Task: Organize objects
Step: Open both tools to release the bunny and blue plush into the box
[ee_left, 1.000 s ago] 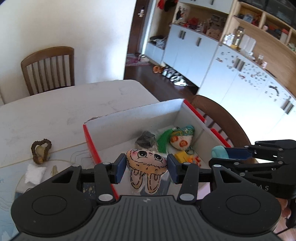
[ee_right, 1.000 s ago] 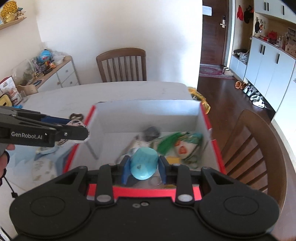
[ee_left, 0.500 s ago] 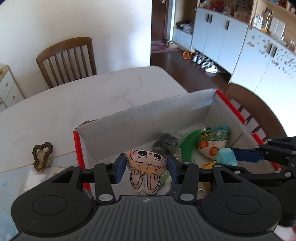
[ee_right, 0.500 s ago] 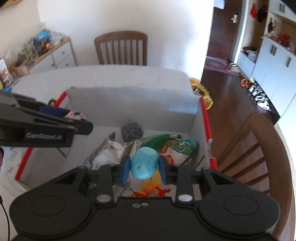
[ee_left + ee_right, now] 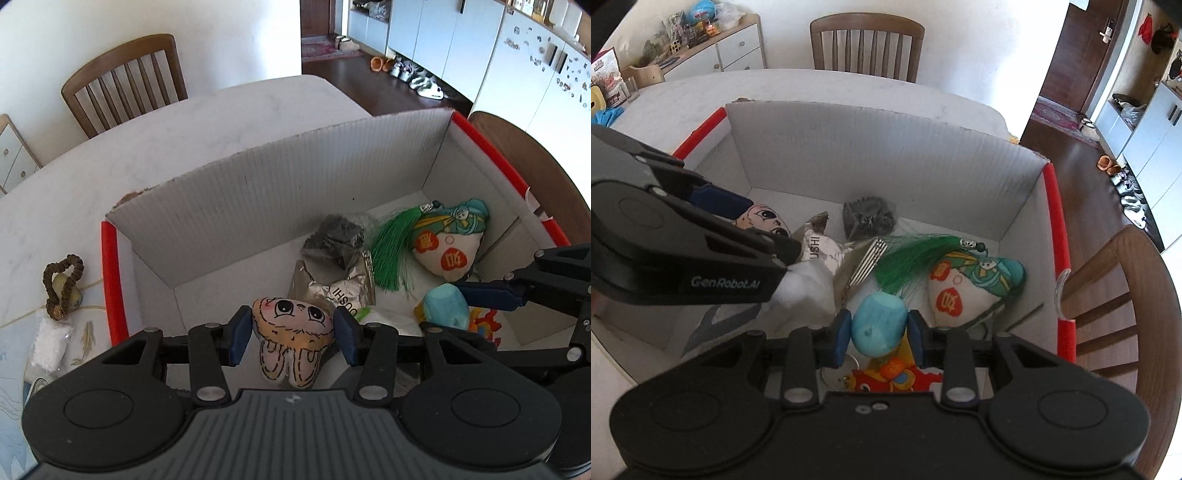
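A white marble-look table (image 5: 258, 110) fills the room's middle, with a slat-backed wooden chair (image 5: 125, 77) at its far edge, about eleven o'clock in my left view, and white cabinets (image 5: 517, 55) along the wall at two o'clock above dark wood floor.

On the table at nine o'clock, outside the box, lies a brown hair scrunchie (image 5: 62, 280) looped over a small pale object, with a little white packet (image 5: 50, 343) just below it.

The red-edged cardboard box (image 5: 280, 184) sits open-topped before me.

My left gripper (image 5: 293, 334) is clamped on a plush tooth-shaped toy (image 5: 291, 332), blue pads pressing its sides. Its face points up and away from me, the two root legs hang down toward the gripper body, so its long axis runs twelve to six. It hangs over the box's near left floor.

Inside the box, going rightward: a crumpled silver foil packet (image 5: 332, 291), a grey lump (image 5: 334, 240) behind it at twelve o'clock, then a green tassel (image 5: 391, 251) attached to an embroidered heart-shaped sachet (image 5: 448, 240) at two o'clock, its pointed end nearest me.

My right gripper (image 5: 880, 330) is closed on a light blue rounded toy (image 5: 880, 325), squeezed between both pads, its longer axis tilted toward one o'clock. It hangs above a red and orange trinket (image 5: 892, 376) on the box floor, with the sachet just beside it at two o'clock.
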The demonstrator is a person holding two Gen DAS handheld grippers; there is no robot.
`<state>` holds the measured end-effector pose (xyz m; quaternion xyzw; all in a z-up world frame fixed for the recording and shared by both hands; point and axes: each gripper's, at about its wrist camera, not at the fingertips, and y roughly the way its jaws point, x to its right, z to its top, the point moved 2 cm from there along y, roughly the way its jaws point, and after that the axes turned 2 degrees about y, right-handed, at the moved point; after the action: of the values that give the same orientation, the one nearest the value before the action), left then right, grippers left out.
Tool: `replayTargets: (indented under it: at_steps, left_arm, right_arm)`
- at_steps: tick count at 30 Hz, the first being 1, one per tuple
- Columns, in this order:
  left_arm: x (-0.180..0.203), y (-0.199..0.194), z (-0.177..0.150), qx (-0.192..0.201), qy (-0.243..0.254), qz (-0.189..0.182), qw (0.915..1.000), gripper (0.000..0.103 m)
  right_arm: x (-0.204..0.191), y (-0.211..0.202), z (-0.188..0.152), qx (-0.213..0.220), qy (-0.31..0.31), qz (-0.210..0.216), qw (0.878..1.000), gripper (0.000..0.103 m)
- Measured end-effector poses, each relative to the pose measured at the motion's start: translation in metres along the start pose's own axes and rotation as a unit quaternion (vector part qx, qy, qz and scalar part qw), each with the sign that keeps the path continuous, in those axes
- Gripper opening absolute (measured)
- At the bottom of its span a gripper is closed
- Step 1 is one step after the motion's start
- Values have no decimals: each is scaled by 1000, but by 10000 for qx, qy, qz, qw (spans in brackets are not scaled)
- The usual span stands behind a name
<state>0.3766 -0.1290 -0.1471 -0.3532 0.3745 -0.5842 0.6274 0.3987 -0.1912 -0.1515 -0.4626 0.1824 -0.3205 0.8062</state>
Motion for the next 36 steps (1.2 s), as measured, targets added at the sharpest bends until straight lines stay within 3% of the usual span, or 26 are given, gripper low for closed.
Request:
replayTargets:
  at_steps: [7,13,23,27,32,35,36]
  left_arm:
    - [0,2,2,-6,-55,-43,10000,50]
    - [-2,-8,0,96,-61,-81,9999,58]
    - [-12,-58,-6,580,-142,-407,9974,58]
    - [-18,-81,-13,830,-131,-494,9952,58]
    - [-29,-110,-26,1138,-65,-500,9922,58]
    - [-38,-124,-34,1288,-78,-505,9904,59]
    - [-42,-127,-36,1326,-90,-503,9899,62]
  right_arm:
    - [10,-6,-2,29,92,160,9998,33]
    - [17,-25,-4,195,192,225,9994,39]
    - [20,-63,-5,614,539,461,9956,42]
    - [14,-81,-6,849,579,549,9932,56]
    - [6,-101,-7,1057,716,678,9895,60]
    - [-2,-109,-8,1178,756,686,9878,66]
    - [-6,-112,-8,1217,763,679,9873,72]
